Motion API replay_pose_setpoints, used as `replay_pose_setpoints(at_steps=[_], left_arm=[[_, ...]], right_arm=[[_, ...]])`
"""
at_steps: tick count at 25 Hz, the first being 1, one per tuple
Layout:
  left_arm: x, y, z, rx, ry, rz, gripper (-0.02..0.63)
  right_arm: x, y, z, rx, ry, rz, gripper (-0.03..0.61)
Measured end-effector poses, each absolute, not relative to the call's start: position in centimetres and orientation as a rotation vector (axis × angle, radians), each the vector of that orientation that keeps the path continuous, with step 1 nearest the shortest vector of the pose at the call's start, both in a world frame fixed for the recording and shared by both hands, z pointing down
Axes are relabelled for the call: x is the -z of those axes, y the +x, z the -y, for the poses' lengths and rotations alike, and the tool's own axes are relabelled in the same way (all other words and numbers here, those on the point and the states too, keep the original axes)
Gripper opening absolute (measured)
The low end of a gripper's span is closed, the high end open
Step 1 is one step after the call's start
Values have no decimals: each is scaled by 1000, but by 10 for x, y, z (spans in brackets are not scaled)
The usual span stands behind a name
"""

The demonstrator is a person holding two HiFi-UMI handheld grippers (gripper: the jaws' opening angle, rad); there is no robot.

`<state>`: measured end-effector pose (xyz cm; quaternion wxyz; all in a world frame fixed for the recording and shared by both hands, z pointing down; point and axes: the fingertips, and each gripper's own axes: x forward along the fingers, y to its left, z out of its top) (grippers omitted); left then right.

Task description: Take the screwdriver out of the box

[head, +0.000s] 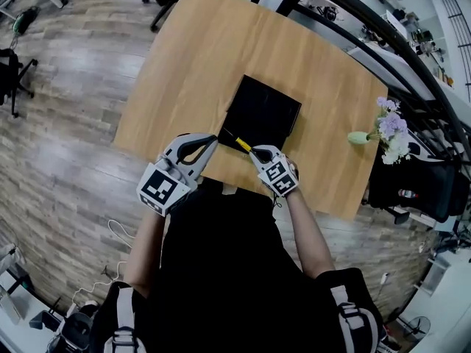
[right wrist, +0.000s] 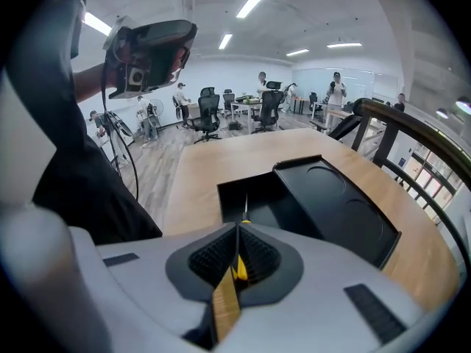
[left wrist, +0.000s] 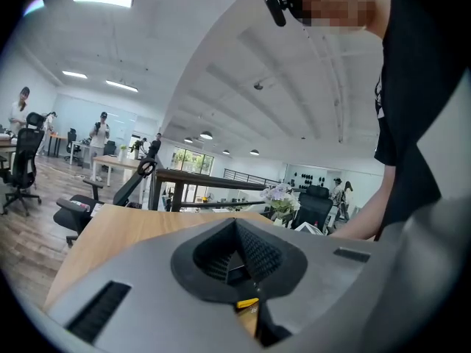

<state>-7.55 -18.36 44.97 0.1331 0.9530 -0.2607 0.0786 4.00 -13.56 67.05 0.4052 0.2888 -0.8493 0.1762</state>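
Note:
An open black box (head: 268,112) lies in the middle of the wooden table (head: 213,43). My right gripper (head: 255,151) is shut on the yellow handle of the screwdriver (head: 241,143), whose thin shaft points over the box's near left corner. In the right gripper view the shaft (right wrist: 245,209) sticks out past the closed jaws of the right gripper (right wrist: 237,228), above the box (right wrist: 268,197) and beside its lid (right wrist: 342,208). My left gripper (head: 212,138) is at the box's near left corner with its jaws together. In the left gripper view, a bit of yellow shows below the left gripper (left wrist: 235,224).
A pale vase with purple and white flowers (head: 388,127) stands at the table's right edge. A dark railing (head: 397,46) runs behind the table. Office chairs (head: 15,65) stand on the wood floor to the left. The person's body is close against the table's near edge.

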Motion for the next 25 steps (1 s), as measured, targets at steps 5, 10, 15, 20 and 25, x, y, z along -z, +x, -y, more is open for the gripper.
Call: replay_pose_setpoints(at_steps=[5, 10, 15, 20, 25], left_arm=[[-447, -87, 182, -228, 2737, 829, 21], [-449, -92, 178, -241, 2716, 880, 21], [-452, -99, 174, -248, 2693, 916, 21], [-454, -106, 168, -270, 2674, 941, 21], [-456, -108, 167, -276, 2663, 967, 21]], right_arm=[[-682, 30, 149, -427, 677, 2140, 28], [-701, 23, 156, -437, 623, 2148, 29], [-721, 26, 159, -458, 576, 2110, 35], [-726, 23, 163, -485, 562, 2066, 89], [-736, 21, 167, -501, 525, 2049, 91]])
